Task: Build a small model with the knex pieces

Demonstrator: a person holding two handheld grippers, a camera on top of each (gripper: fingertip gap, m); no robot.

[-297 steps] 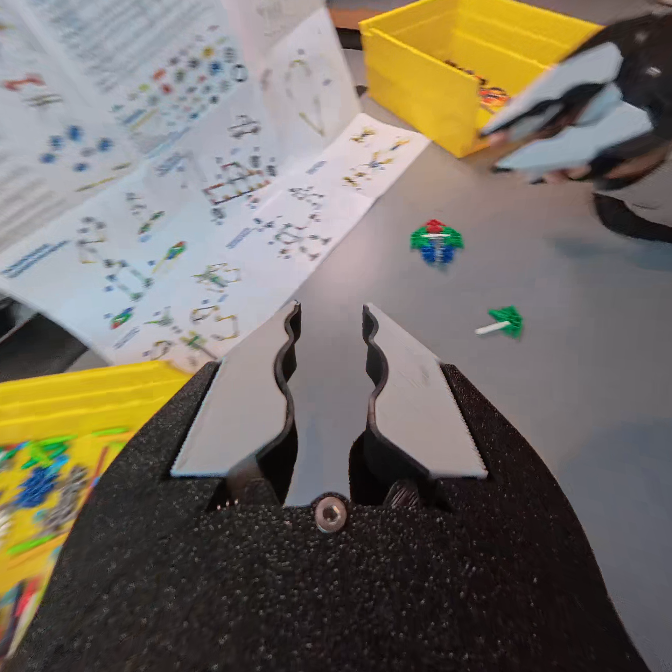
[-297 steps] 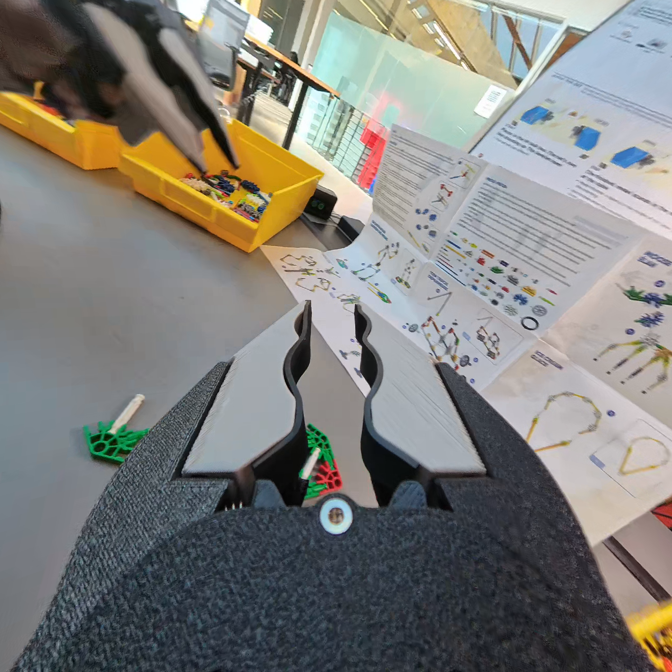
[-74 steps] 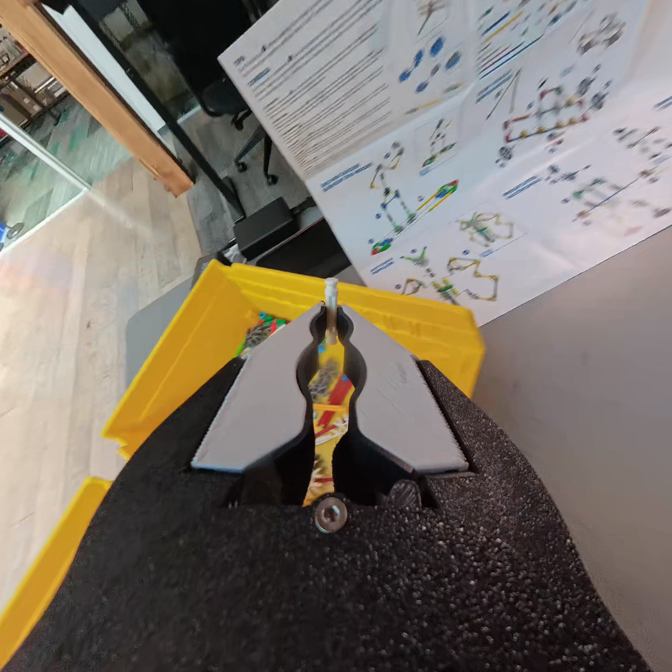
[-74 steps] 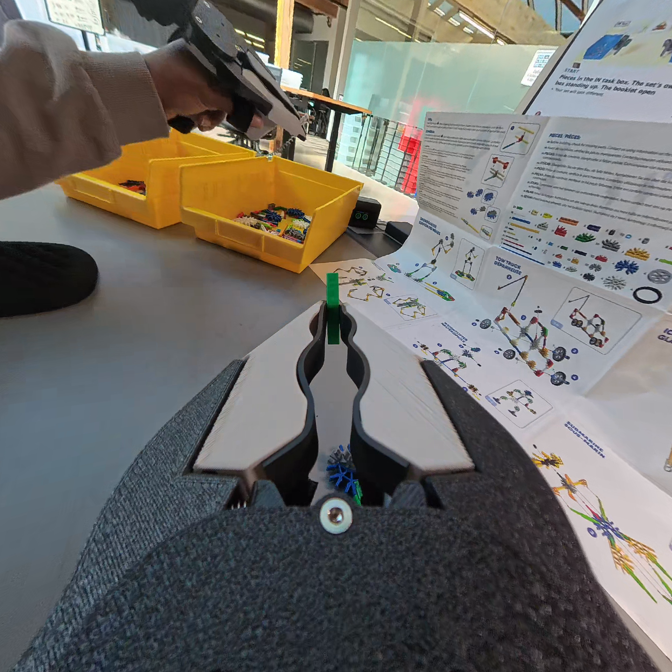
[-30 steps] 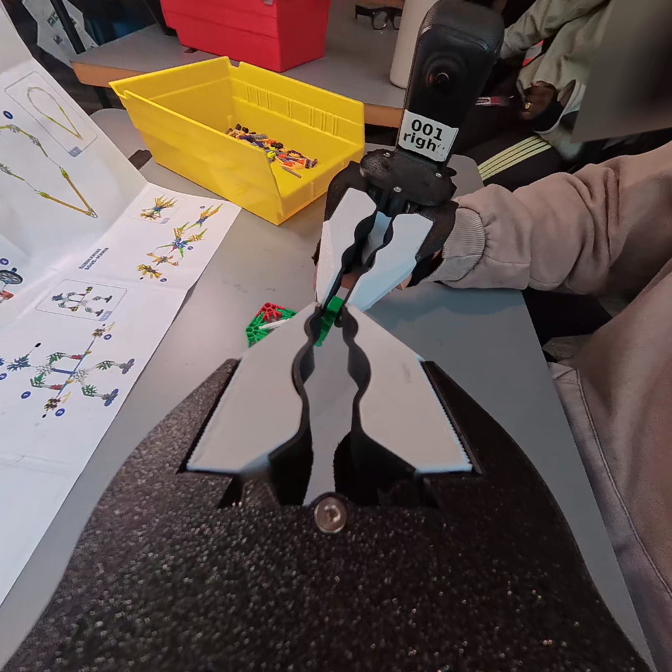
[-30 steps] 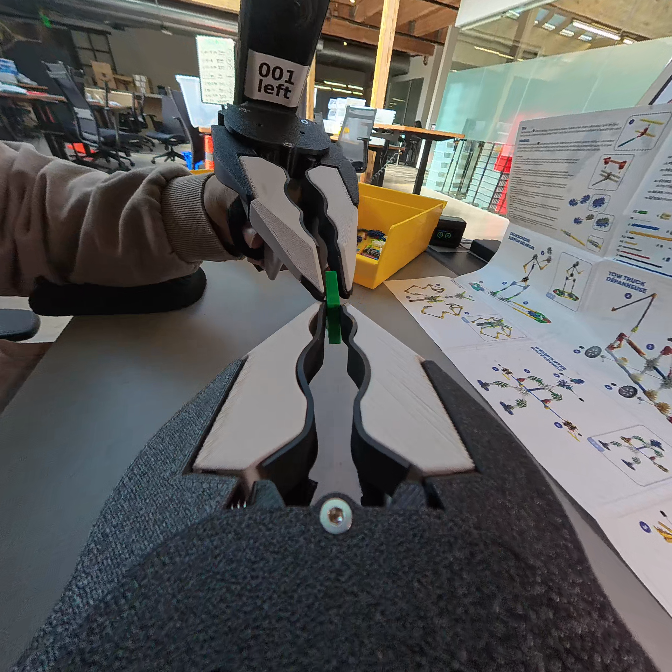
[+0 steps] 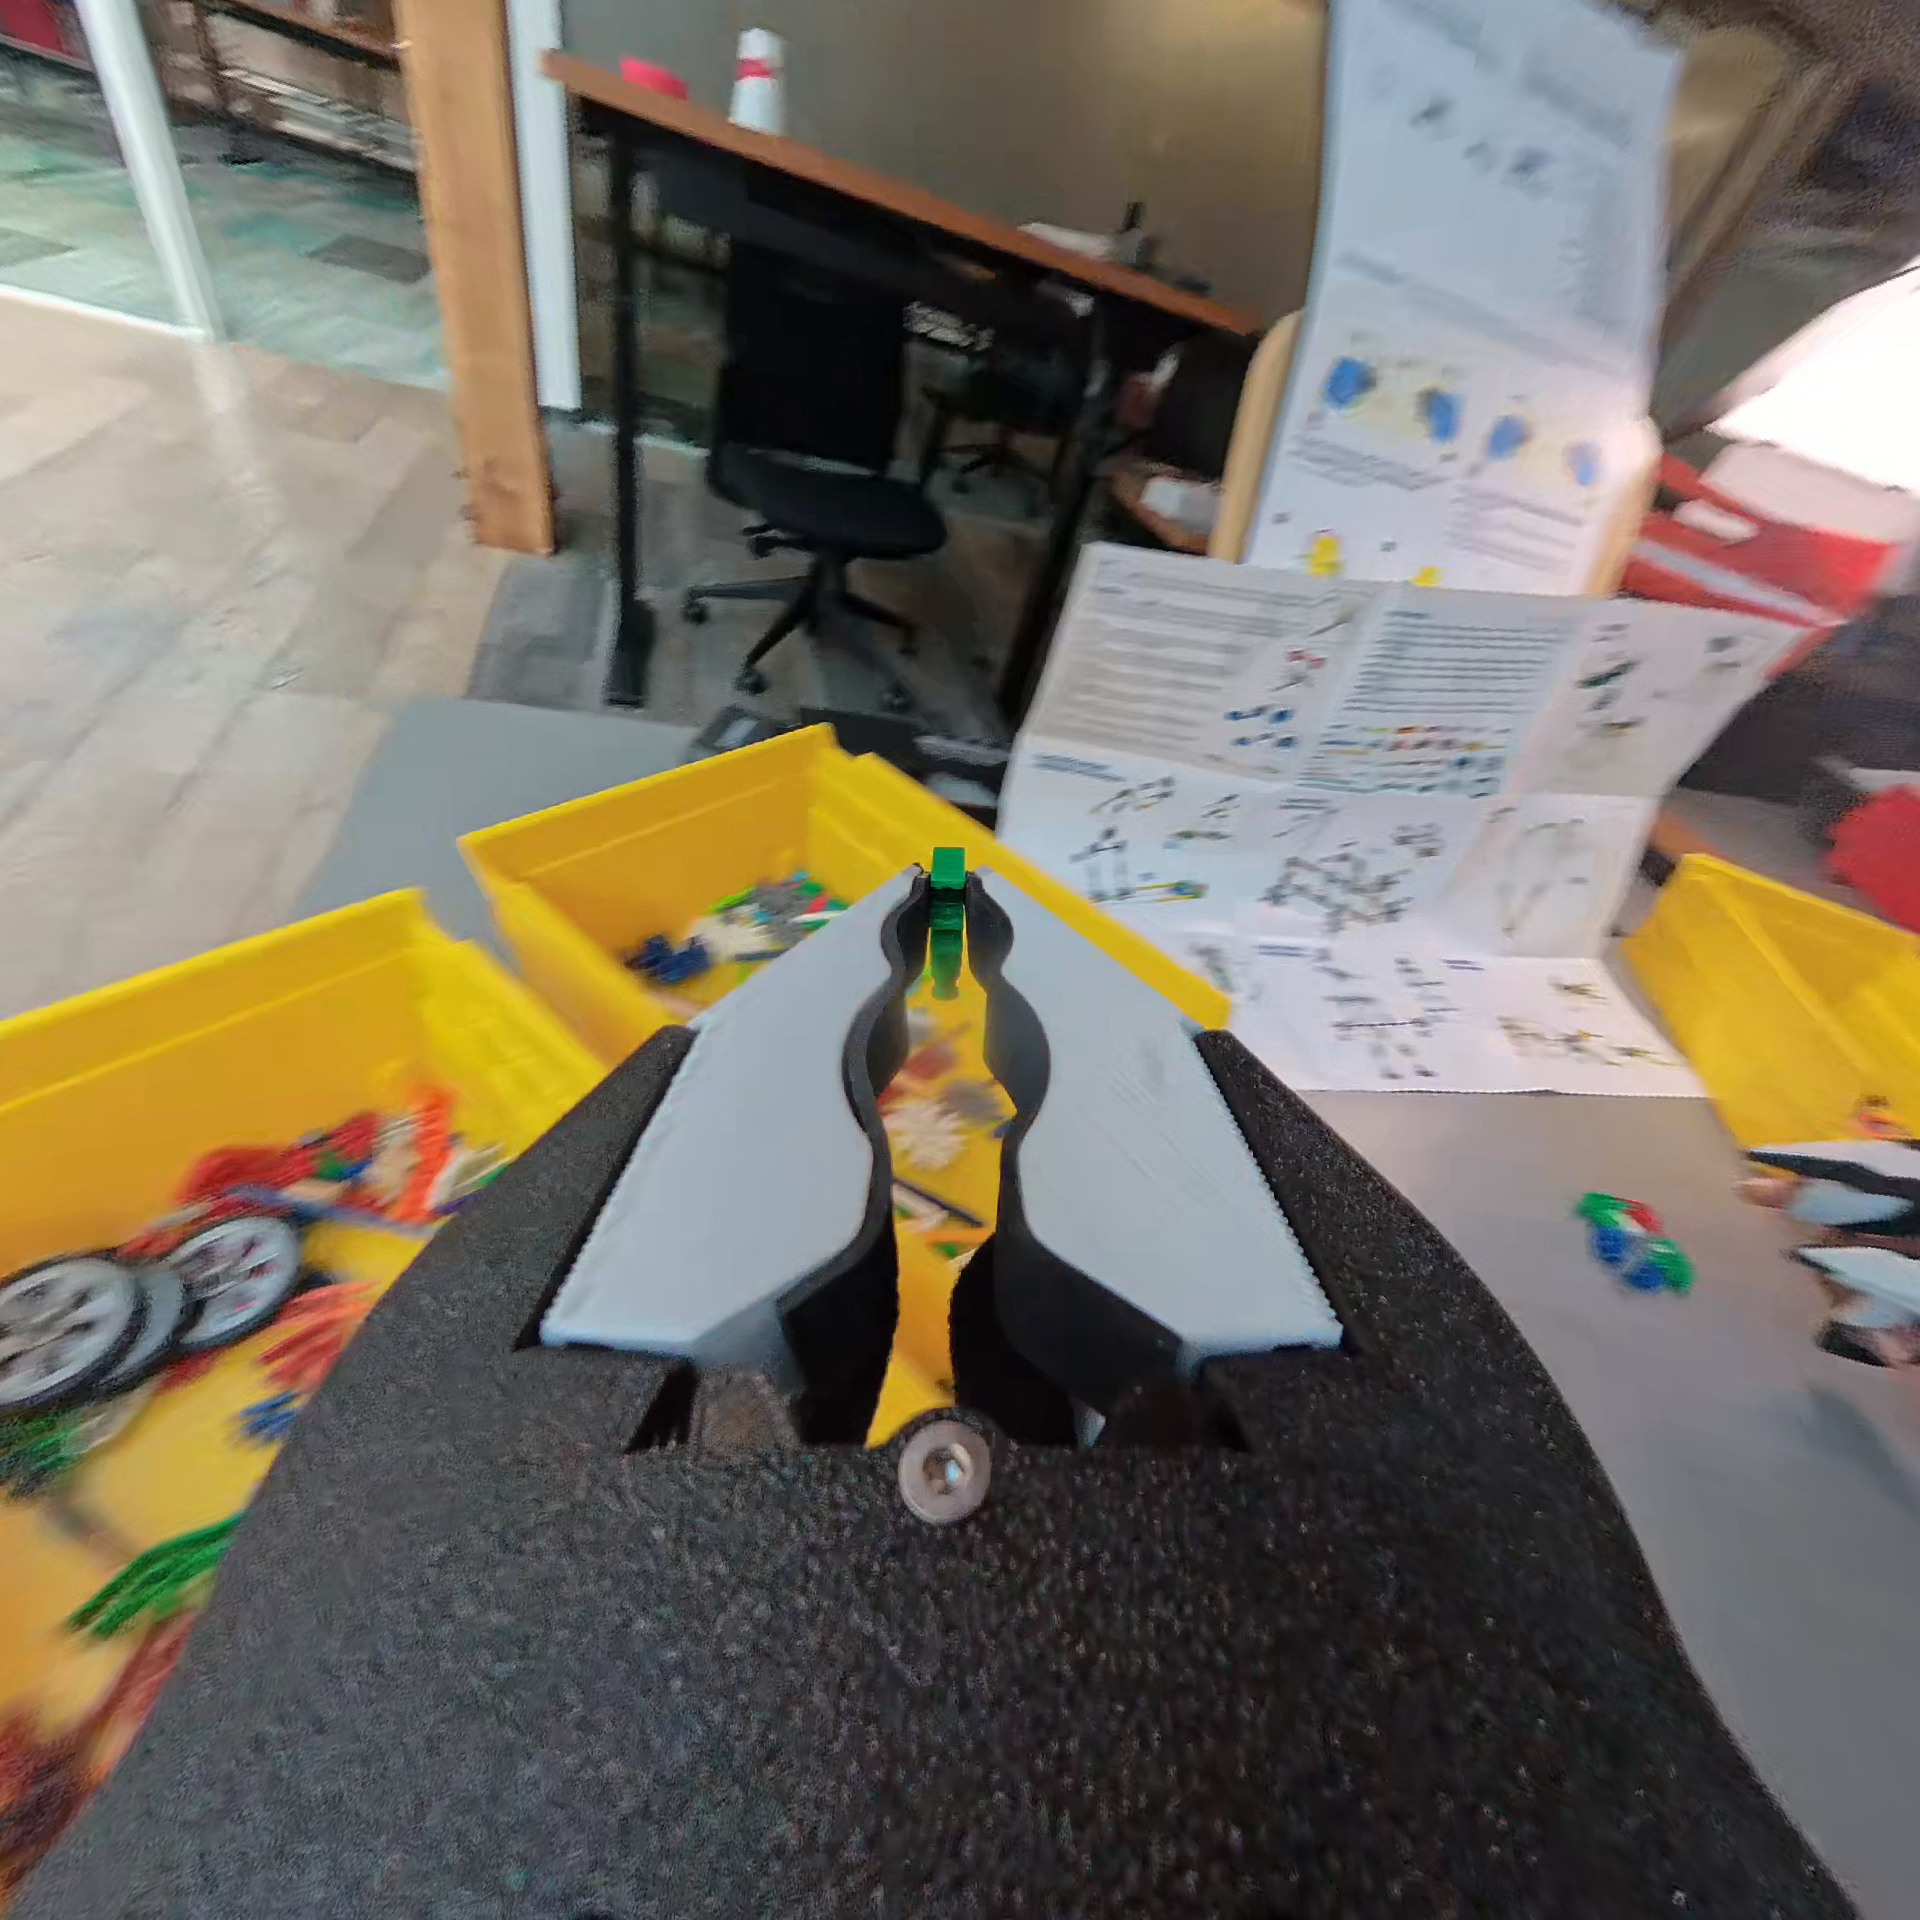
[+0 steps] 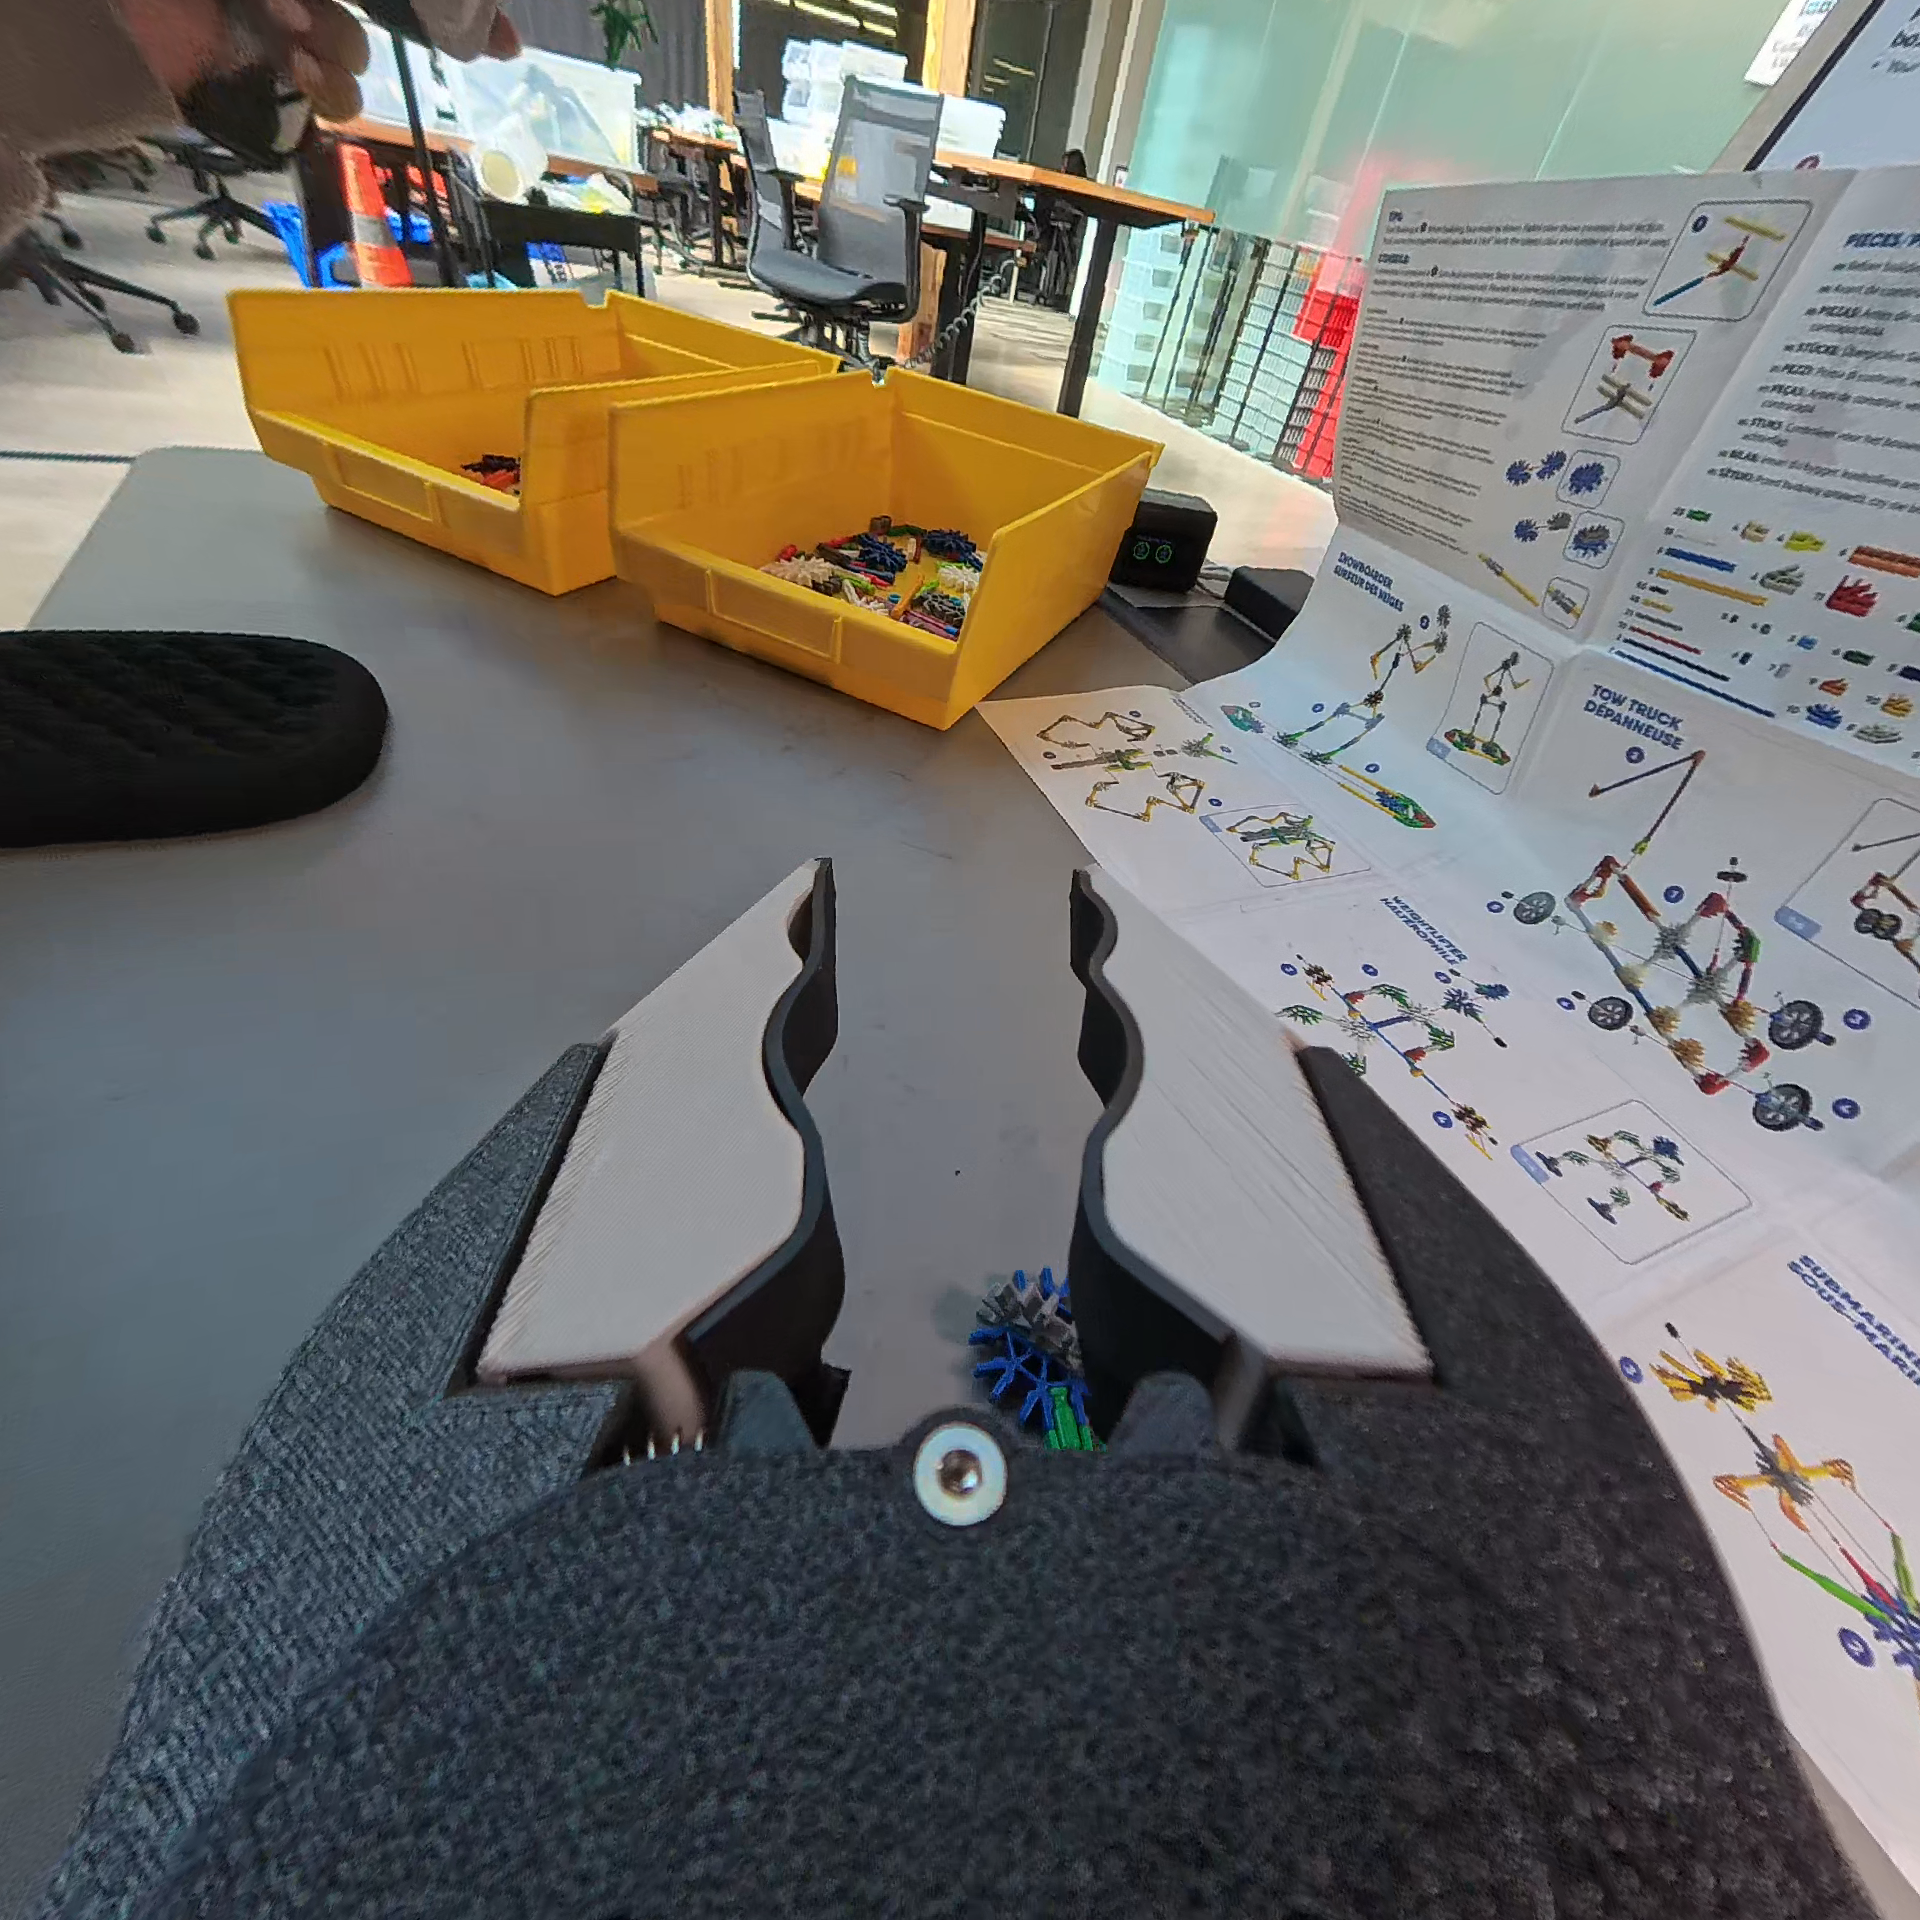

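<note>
One green rod point(image 7: 943, 925) pinched upright at tips of left gripper point(image 7: 945, 883), above yellow bin point(image 7: 665, 831) of mixed pieces. Right gripper point(image 8: 951, 883) spread wide, holding nothing, low over grey table point(image 8: 416, 987); blue connector cluster point(image 8: 1023, 1351) beneath, instruction sheet point(image 8: 1507, 935) alongside.

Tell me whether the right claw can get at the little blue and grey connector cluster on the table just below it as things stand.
Probably yes. The right claw is open and empty, and the connector cluster lies on bare grey table between its fingers, near their base. Nothing covers it, though the claw would likely need to draw back to bring its tips over it.
</note>
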